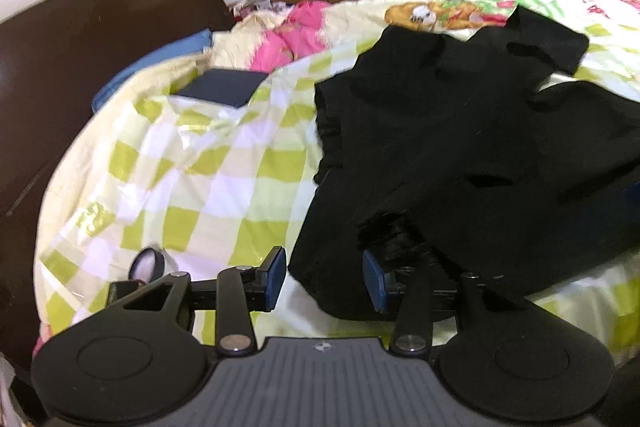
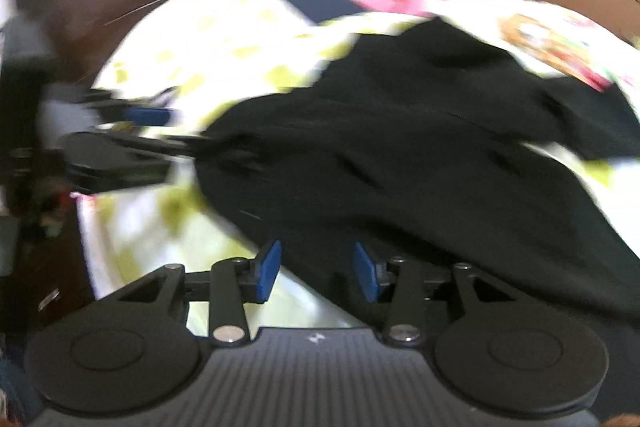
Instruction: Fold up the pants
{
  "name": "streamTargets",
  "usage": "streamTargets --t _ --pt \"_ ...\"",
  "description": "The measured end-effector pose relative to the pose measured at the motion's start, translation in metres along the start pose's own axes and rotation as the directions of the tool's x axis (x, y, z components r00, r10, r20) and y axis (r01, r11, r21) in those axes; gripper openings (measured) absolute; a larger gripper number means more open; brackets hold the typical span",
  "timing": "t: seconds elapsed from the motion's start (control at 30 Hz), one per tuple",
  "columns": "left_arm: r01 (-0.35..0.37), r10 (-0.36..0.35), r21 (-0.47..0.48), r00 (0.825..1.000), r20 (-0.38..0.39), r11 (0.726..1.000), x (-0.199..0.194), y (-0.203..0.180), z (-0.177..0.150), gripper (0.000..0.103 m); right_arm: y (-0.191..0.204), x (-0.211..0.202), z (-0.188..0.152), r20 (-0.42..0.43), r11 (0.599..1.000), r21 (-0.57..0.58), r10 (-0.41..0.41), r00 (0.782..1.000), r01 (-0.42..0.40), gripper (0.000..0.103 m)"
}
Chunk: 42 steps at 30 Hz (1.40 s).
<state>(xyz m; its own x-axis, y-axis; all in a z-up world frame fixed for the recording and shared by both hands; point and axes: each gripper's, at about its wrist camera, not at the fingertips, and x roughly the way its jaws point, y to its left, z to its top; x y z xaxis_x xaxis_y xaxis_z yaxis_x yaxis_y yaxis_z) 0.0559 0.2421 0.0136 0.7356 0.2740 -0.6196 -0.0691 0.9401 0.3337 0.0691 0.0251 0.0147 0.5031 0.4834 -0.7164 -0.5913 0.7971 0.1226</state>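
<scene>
Both hovering wide over bed (image 1: 168,163): left gripper (image 1: 325,281), right gripper (image 2: 316,273), straddling black pants (image 1: 460,131) edge, seemingly lining up grasps.

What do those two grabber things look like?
The left gripper and right gripper match: black linkage arms with silver bolts, blue flat pads on the fingertips, two round black discs, and a grey ribbed body bearing a small white logo.

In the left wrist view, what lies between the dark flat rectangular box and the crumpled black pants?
Only bare green-and-white checked bedcover separates the dark flat rectangular box from the crumpled black pants, as the left wrist view shows.
</scene>
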Motion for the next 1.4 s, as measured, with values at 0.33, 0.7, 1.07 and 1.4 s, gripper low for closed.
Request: streamTargets --t 0.33,0.7,1.07,1.4 --pt "0.242 -0.253 0.115 0.963 0.097 0.964 -0.048 -0.135 0.040 0.057 -0.221 -0.141 -0.110 -0.055 0.707 0.575 -0.469 0.882 0.412 0.047" --pt "0.483 -0.519 0.299 0.853 0.049 0.823 -0.042 -0.301 0.087 0.057 -0.362 -0.201 -0.197 0.017 0.296 0.936 -0.581 0.814 0.191 0.057" --pt "0.507 -0.527 0.281 0.850 -0.003 0.815 -0.049 -0.338 0.077 0.058 -0.400 -0.200 -0.223 0.137 0.221 0.975 -0.527 0.839 -0.020 0.007" --pt "0.577 -0.605 0.319 0.796 -0.014 0.752 -0.064 -0.356 0.058 0.061 -0.380 -0.236 -0.229 -0.086 0.273 0.914 -0.590 0.802 0.299 0.005"
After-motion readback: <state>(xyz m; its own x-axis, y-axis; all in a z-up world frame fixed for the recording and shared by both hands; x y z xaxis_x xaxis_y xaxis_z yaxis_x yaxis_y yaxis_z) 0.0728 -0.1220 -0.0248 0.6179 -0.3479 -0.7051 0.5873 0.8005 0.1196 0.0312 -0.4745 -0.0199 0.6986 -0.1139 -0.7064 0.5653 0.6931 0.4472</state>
